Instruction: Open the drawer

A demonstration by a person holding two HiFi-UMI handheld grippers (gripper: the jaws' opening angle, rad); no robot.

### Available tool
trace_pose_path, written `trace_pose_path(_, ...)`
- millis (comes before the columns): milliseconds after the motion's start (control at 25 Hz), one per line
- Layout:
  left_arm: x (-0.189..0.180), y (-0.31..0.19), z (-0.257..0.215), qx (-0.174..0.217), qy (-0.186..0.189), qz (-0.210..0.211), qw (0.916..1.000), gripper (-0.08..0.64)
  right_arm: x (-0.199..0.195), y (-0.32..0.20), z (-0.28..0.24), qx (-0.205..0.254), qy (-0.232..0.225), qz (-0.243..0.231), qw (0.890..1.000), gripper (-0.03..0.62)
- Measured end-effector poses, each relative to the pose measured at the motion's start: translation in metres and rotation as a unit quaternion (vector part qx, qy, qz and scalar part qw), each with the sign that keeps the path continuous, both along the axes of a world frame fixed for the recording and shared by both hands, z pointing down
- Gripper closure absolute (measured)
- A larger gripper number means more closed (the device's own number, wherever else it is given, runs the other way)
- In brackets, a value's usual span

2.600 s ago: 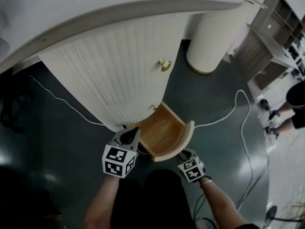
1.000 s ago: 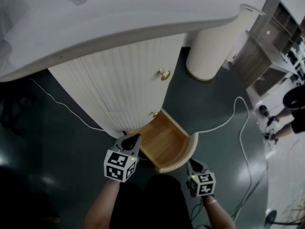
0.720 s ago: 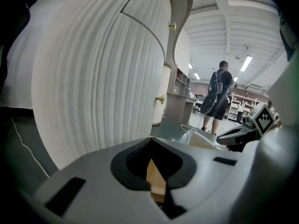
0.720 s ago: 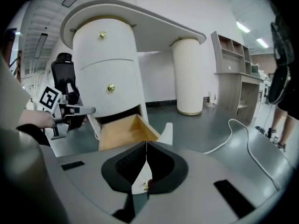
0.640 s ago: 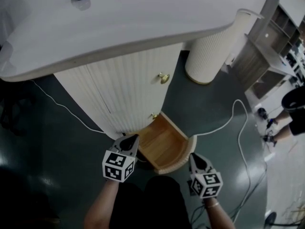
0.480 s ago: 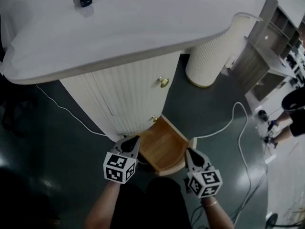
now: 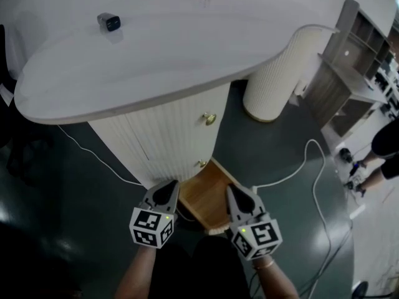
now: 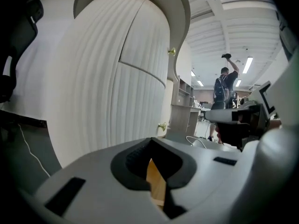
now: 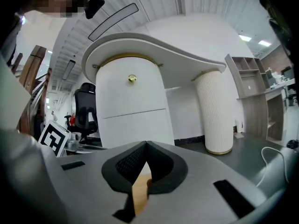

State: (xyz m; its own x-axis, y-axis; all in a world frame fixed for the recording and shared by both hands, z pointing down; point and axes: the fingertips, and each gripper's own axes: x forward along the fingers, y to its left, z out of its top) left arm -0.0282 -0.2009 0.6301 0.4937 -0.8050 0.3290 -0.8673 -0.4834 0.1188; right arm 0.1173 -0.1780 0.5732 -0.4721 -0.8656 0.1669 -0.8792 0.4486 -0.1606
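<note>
The white ribbed cabinet [image 7: 165, 136] stands under the curved tabletop [image 7: 156, 55]. Its bottom drawer [image 7: 206, 195] is pulled out, showing a bare wooden inside, with a brass knob [image 7: 201, 163] at the cabinet's foot beside it. The upper drawer is closed, with its own brass knob [image 7: 209, 118] [image 9: 132, 79]. My left gripper [image 7: 165, 192] [image 8: 152, 143] hangs shut and empty over the drawer's left side. My right gripper [image 7: 240, 197] [image 9: 145, 146] is shut on nothing above the drawer's curved front, pointing at the cabinet. Wood shows through the slit below each pair of jaws.
A white ribbed pillar [image 7: 274, 67] stands right of the cabinet. White cables [image 7: 312, 161] trail over the dark floor. A small grey device [image 7: 109, 22] lies on the tabletop. A shelf unit [image 7: 355, 48] and a person [image 7: 383, 148] are at the right edge.
The right gripper has left the drawer's front, risen and moved inward beside the left one. The left gripper has risen a little. The drawer stays open.
</note>
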Motion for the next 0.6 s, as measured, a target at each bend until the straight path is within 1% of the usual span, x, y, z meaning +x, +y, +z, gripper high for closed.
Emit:
trace_pose_path(120,-0.009,0.005,-0.009,0.009,0.001,-0.016,0.9998,0.558,-0.006,-0.001,-0.008,0.012,-0.011,-0.007,1.0,0.589)
trace_pose_path(240,-0.016,0.009,-0.013,0.015,0.005,-0.029,0.9995,0.558,-0.009,-0.003,-0.009,0.025,0.002,-0.013,1.0,0.591)
trace_pose_path(440,-0.016,0.015,-0.016,0.021,0.007,-0.038,0.999,0.558,-0.011,-0.001,-0.008,0.02,-0.015,-0.013,1.0,0.591)
trace_pose_path(600,-0.014,0.018,-0.013,0.022,0.005,-0.042,0.9989,0.558,-0.01,-0.003,-0.001,0.014,-0.017,-0.014,1.0,0.591)
